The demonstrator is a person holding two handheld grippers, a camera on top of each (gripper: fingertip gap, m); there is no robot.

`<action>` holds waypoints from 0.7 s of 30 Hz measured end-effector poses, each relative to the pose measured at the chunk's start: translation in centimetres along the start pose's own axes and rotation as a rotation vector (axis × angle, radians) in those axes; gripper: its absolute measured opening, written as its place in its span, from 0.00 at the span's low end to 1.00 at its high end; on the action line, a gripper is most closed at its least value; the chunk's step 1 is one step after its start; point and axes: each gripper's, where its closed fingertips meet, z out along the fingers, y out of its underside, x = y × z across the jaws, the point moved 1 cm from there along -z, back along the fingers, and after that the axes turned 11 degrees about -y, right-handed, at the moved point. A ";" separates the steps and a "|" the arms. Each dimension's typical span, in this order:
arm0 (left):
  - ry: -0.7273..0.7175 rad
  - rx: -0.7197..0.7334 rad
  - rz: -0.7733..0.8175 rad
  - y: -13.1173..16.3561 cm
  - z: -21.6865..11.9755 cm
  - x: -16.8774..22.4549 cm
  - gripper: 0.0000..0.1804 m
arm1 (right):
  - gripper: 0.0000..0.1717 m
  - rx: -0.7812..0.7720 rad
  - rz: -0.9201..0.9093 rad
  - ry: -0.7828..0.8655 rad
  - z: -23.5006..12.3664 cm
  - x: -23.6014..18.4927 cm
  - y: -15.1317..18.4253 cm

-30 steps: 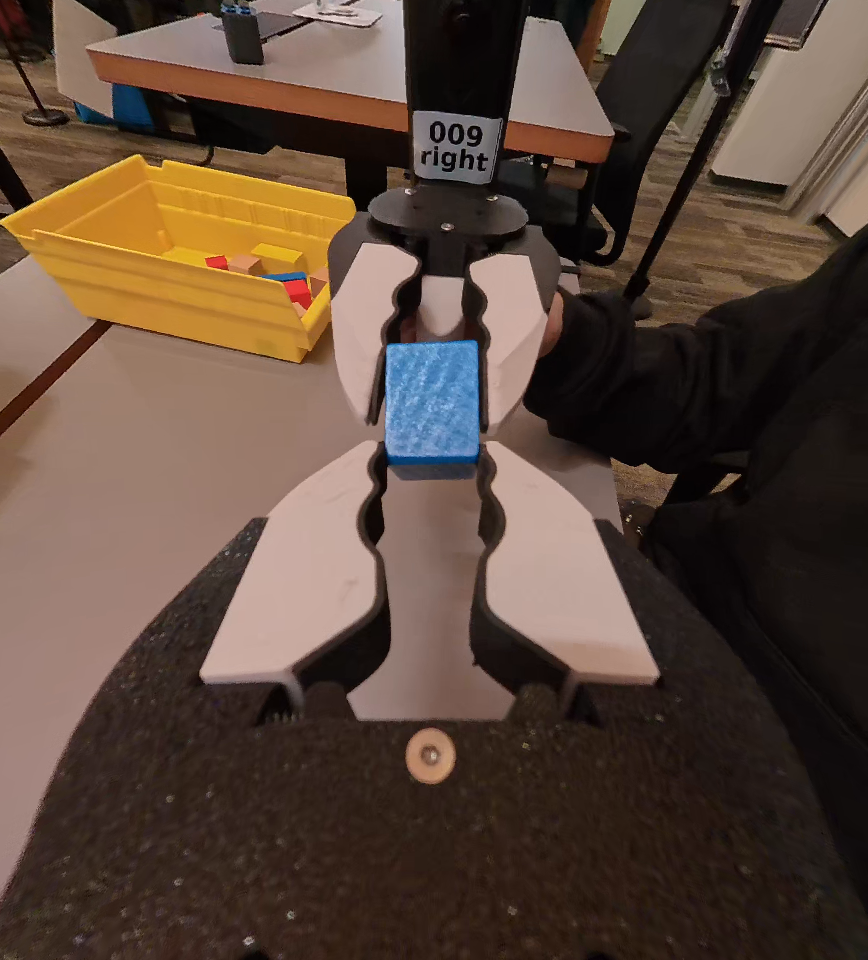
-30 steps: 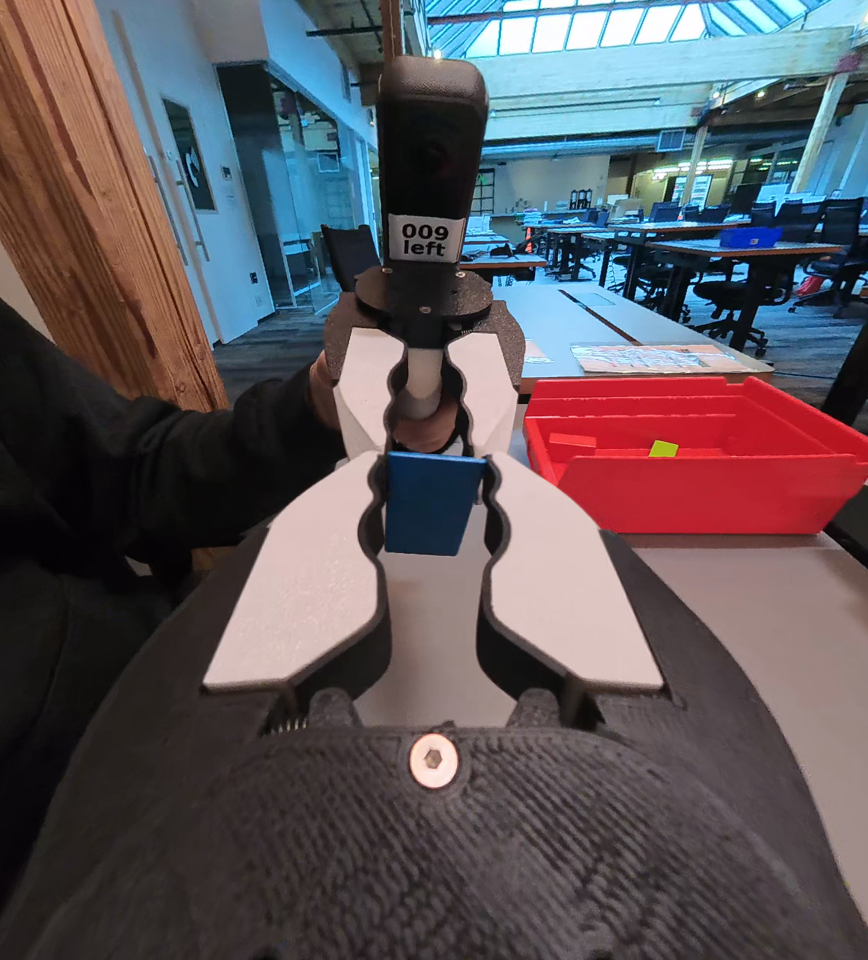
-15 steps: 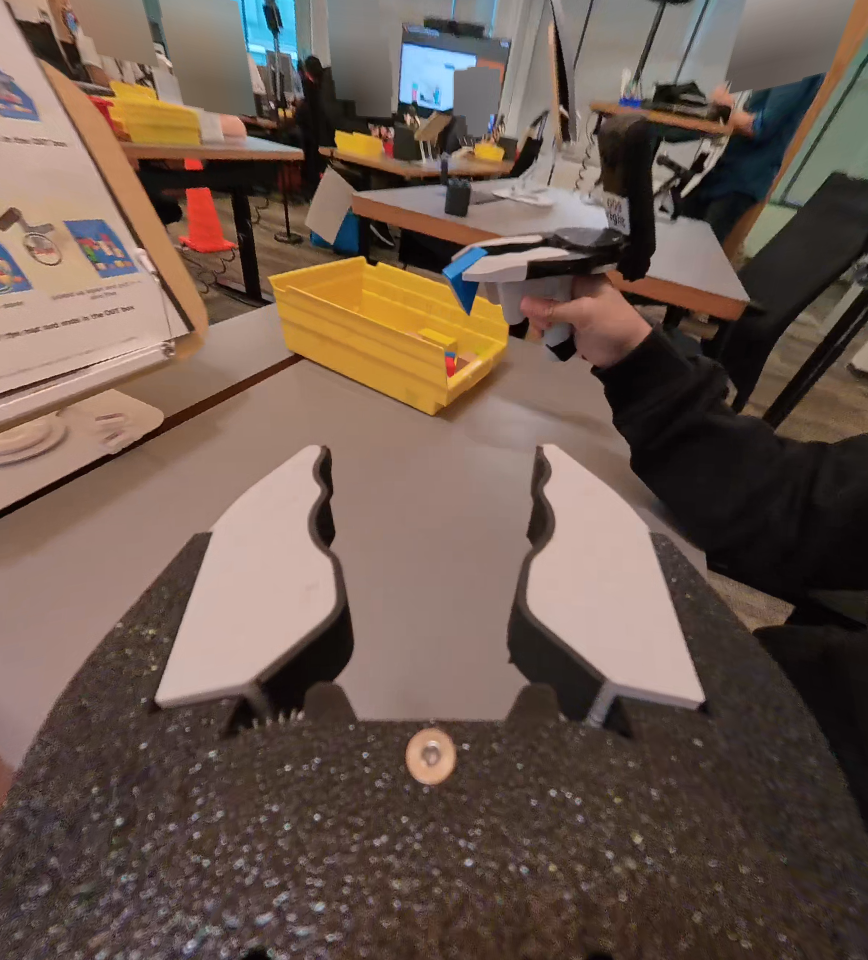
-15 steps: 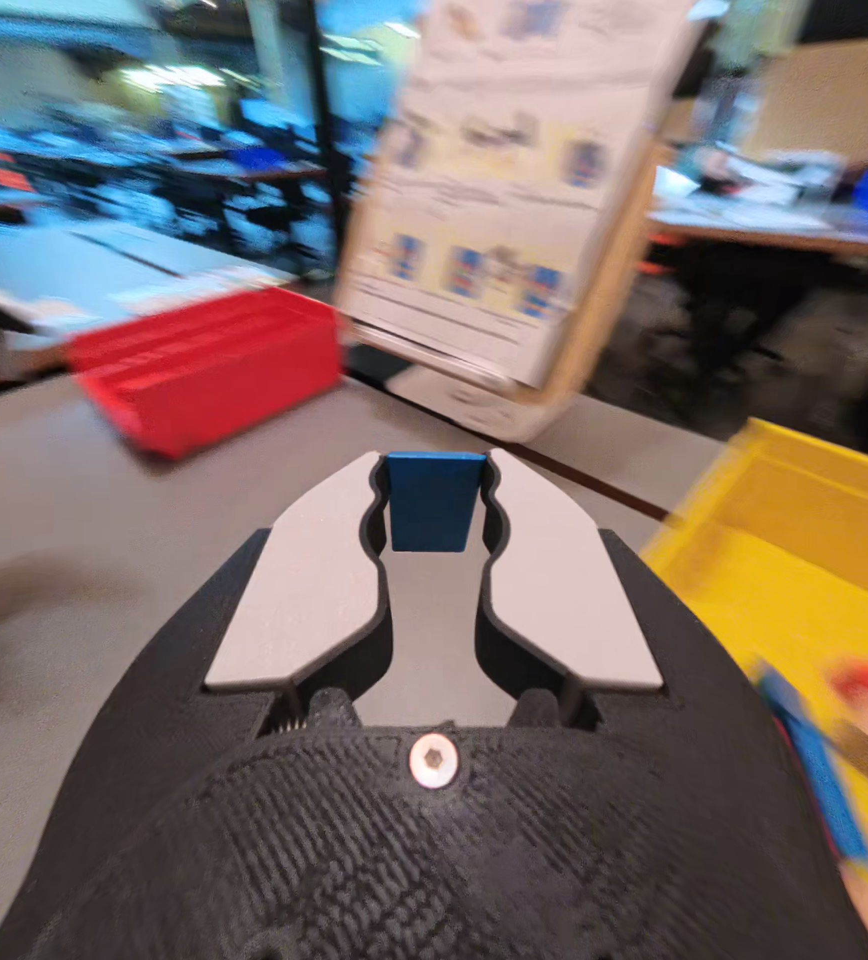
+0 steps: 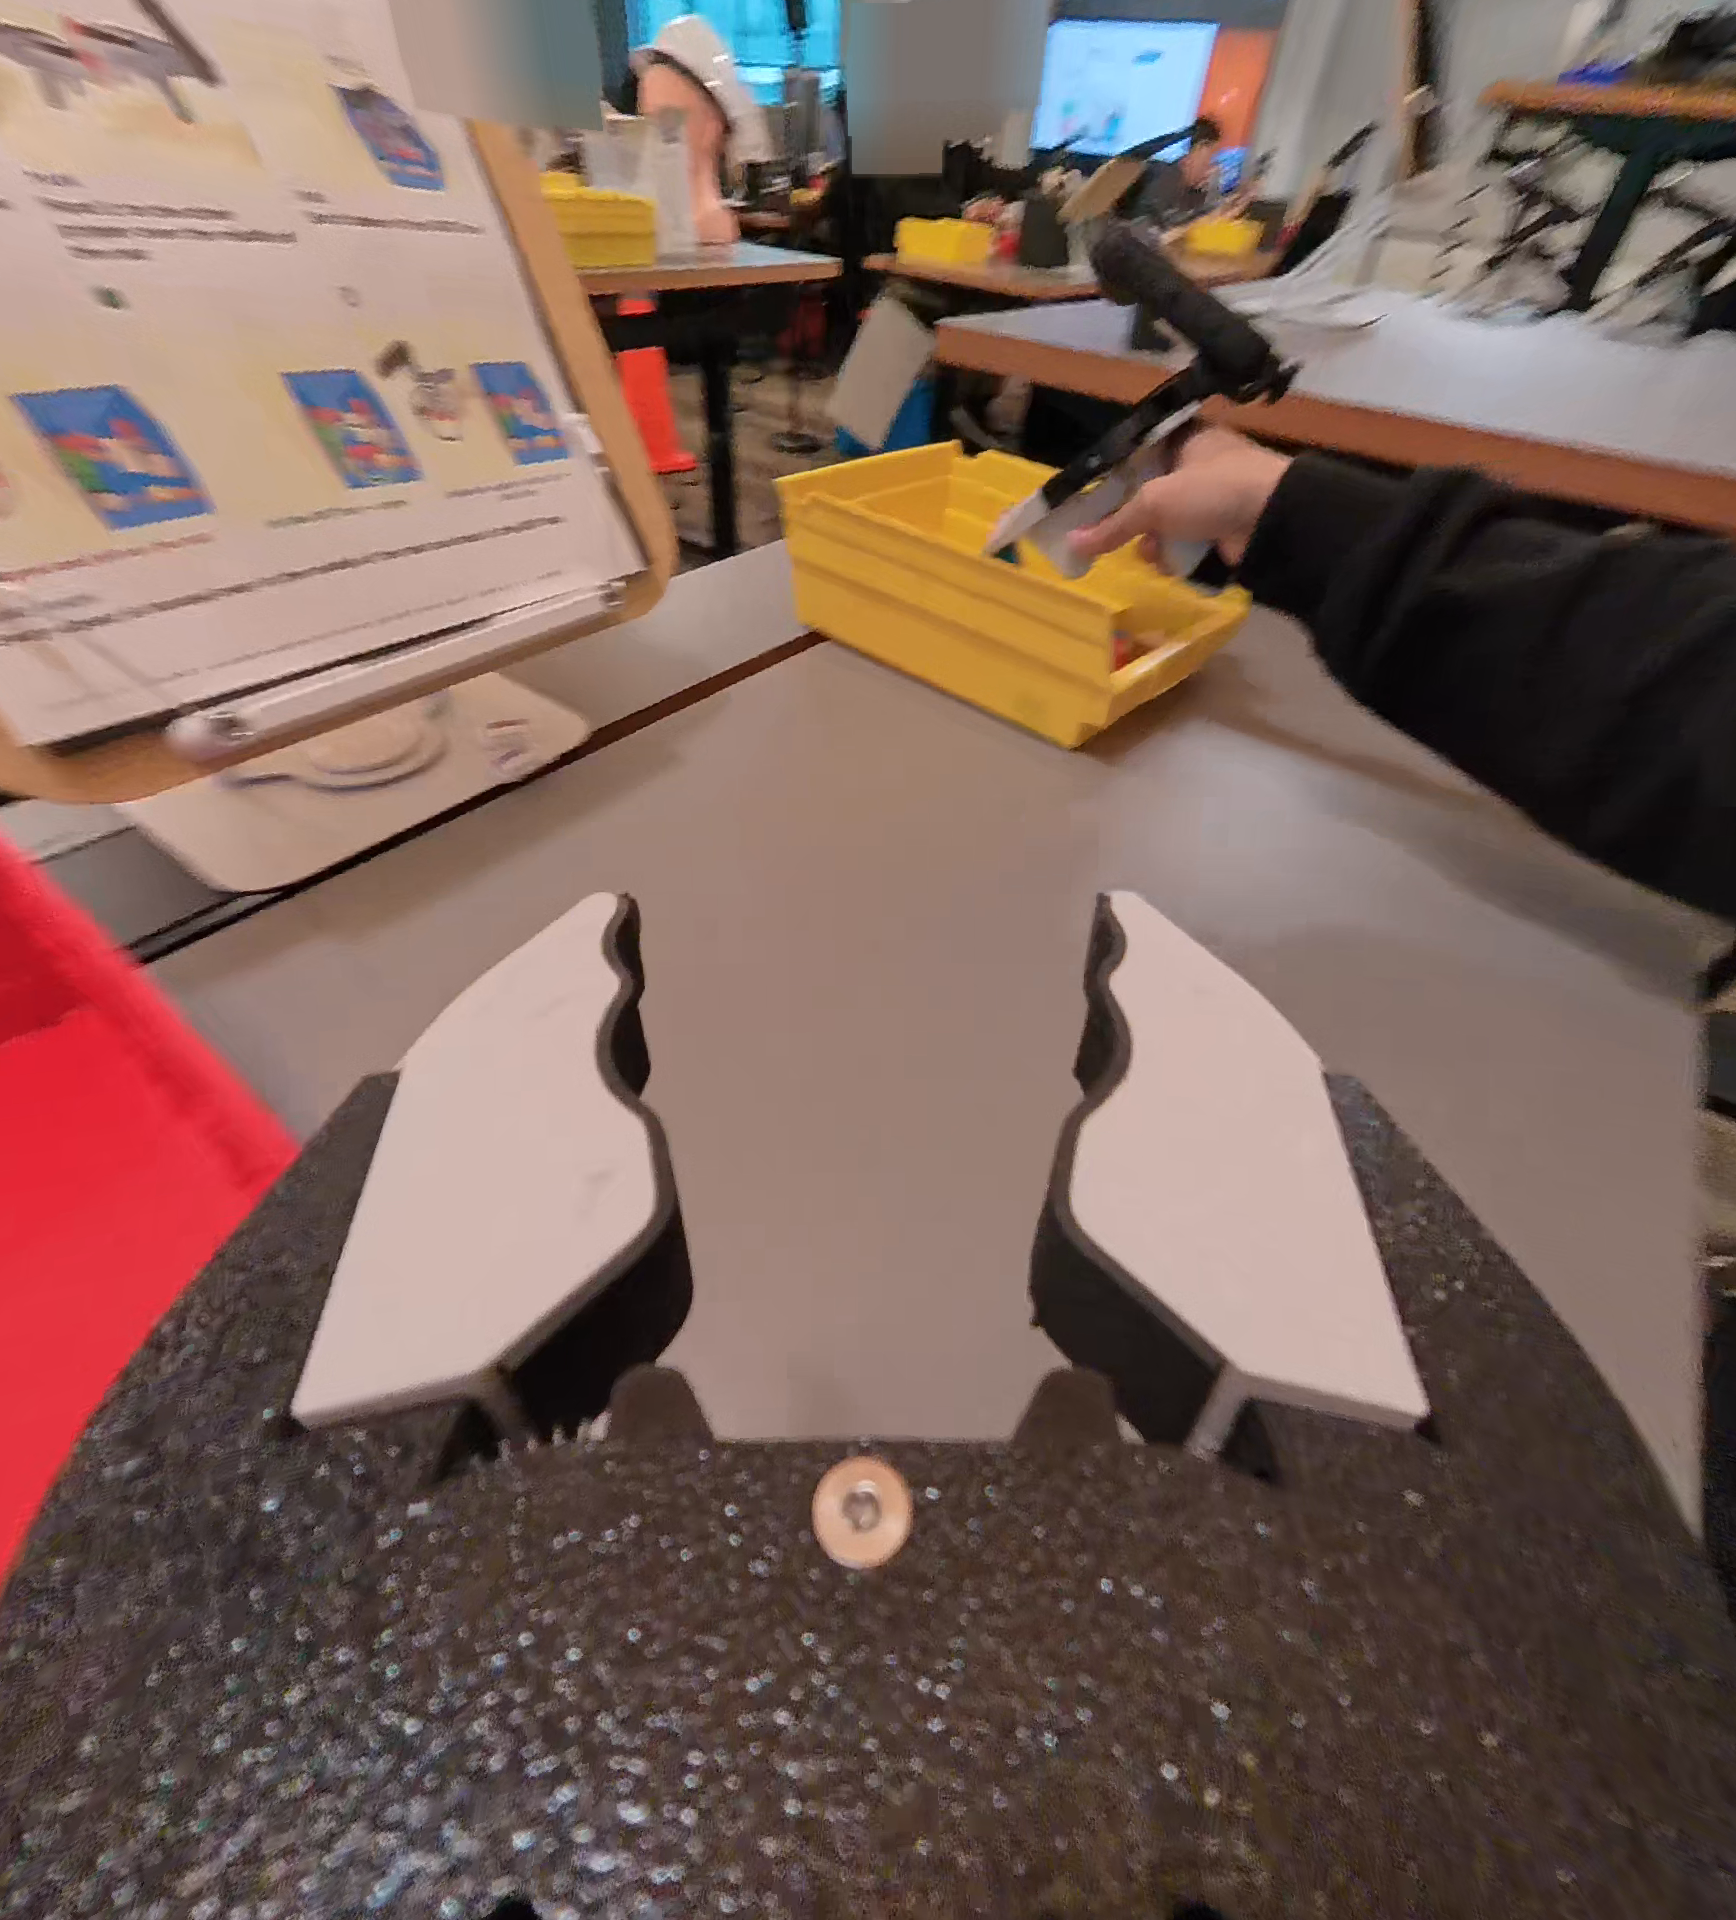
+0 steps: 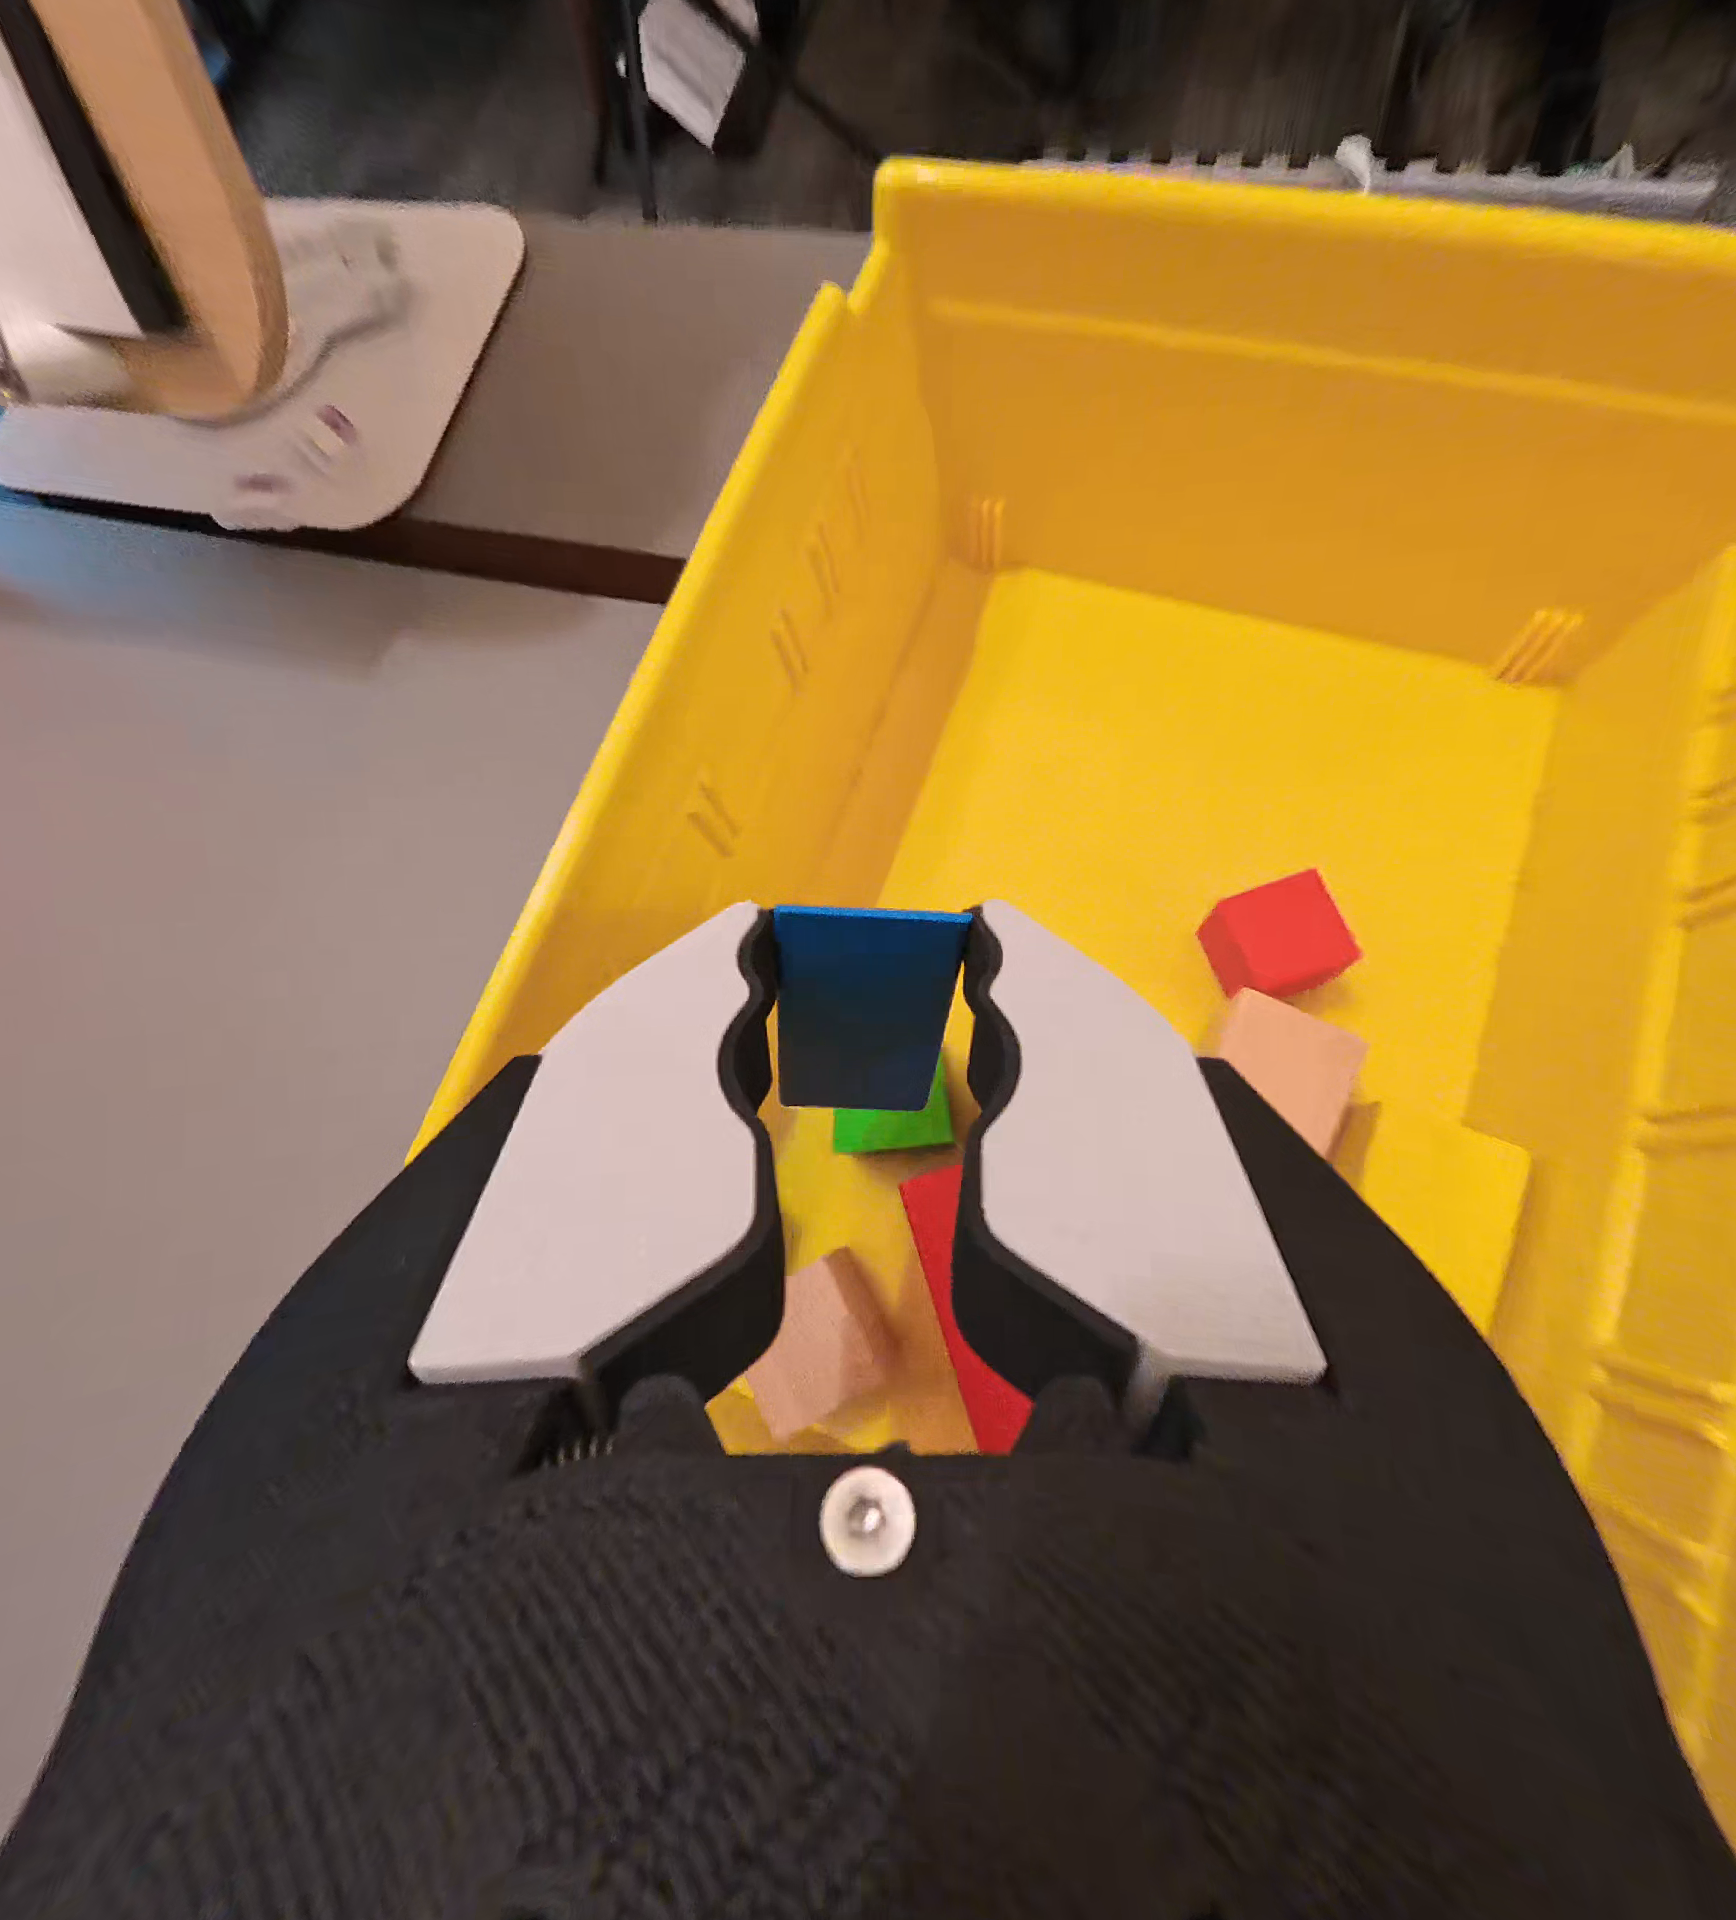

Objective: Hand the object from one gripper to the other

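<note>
My right gripper is shut on a blue block, both pads pressed against its sides. It holds the block above the inside of the yellow bin, near the bin's left wall. My left gripper is wide open and empty over the grey table. In the left wrist view the right gripper shows farther off, tilted down into the yellow bin, held by a hand with a black sleeve.
The yellow bin holds a red cube, tan blocks, a green block and a flat red piece. A red bin stands at the left. A board with printed sheets on a stand sits at the back left. The tips of one gripper are about 50 cm away from the tips of the other.
A second ago both grippers gripped the blue block. My left gripper let go, opened wide and drew back. My right gripper carried the block over and down into the yellow bin.
</note>
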 end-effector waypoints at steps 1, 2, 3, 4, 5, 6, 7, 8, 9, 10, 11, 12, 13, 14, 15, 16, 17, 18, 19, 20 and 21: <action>-0.045 -0.006 0.026 0.0 -0.4 -0.7 0.44 | 0.20 -0.026 -0.001 -0.007 0.8 -0.2 0.1; -0.086 -0.015 0.042 0.1 -0.9 -1.3 0.45 | 0.20 -0.049 0.002 0.006 1.4 -0.1 0.2; -0.122 -0.022 0.051 0.1 -1.5 -2.0 0.45 | 0.20 -0.063 0.007 0.022 1.8 0.0 0.3; -0.153 -0.023 0.059 0.1 -2.1 -2.7 0.45 | 0.20 -0.066 0.012 0.027 2.3 0.0 0.4; -0.186 -0.021 0.067 0.1 -2.7 -3.5 0.45 | 0.20 -0.064 0.025 0.033 2.6 0.1 0.5; -0.233 -0.022 0.070 0.1 -3.4 -4.4 0.45 | 0.21 -0.054 0.032 0.038 2.8 0.1 0.4; -0.293 -0.030 0.068 0.2 -4.2 -5.7 0.46 | 0.27 -0.034 0.025 0.048 2.8 0.1 0.2; -0.356 -0.042 0.064 0.4 -5.1 -7.0 0.45 | 0.41 -0.010 0.009 0.089 2.4 0.3 -0.1; -0.418 -0.060 0.057 0.7 -6.1 -8.3 0.45 | 0.51 -0.003 -0.014 0.140 1.7 0.6 -0.3; -0.464 -0.081 0.051 1.0 -7.0 -9.4 0.45 | 0.53 -0.006 -0.046 0.171 0.8 0.5 -0.4; -0.490 -0.099 0.045 1.4 -7.8 -10.2 0.45 | 0.52 -0.005 -0.074 0.191 -0.1 0.3 -0.5; -0.512 -0.117 0.028 1.7 -8.5 -10.9 0.44 | 0.53 0.012 -0.087 0.218 -1.1 0.1 -0.6; -0.542 -0.136 -0.008 2.1 -9.1 -11.8 0.44 | 0.54 0.038 -0.094 0.241 -2.2 -0.3 -0.7; -0.568 -0.150 -0.055 2.5 -9.5 -12.5 0.45 | 0.55 0.070 -0.103 0.248 -3.2 -0.9 -0.8; -0.578 -0.154 -0.103 2.8 -9.7 -13.0 0.44 | 0.55 0.111 -0.116 0.250 -4.3 -1.9 -0.9; -0.568 -0.149 -0.137 2.9 -9.5 -13.3 0.44 | 0.55 0.161 -0.133 0.244 -5.3 -3.0 -1.0; -0.526 -0.146 -0.135 2.9 -9.0 -13.2 0.44 | 0.56 0.216 -0.156 0.217 -6.1 -4.5 -1.1; -0.470 -0.159 -0.092 2.8 -8.2 -12.9 0.44 | 0.56 0.266 -0.176 0.179 -6.8 -6.2 -1.0; -0.430 -0.198 -0.026 2.8 -7.4 -13.0 0.44 | 0.56 0.312 -0.183 0.142 -7.2 -7.7 -0.9; -0.405 -0.257 0.053 3.0 -6.7 -13.3 0.44 | 0.56 0.350 -0.187 0.099 -7.4 -9.2 -0.7; -0.389 -0.320 0.138 3.1 -6.0 -13.9 0.46 | 0.57 0.376 -0.188 0.045 -7.5 -10.8 -0.3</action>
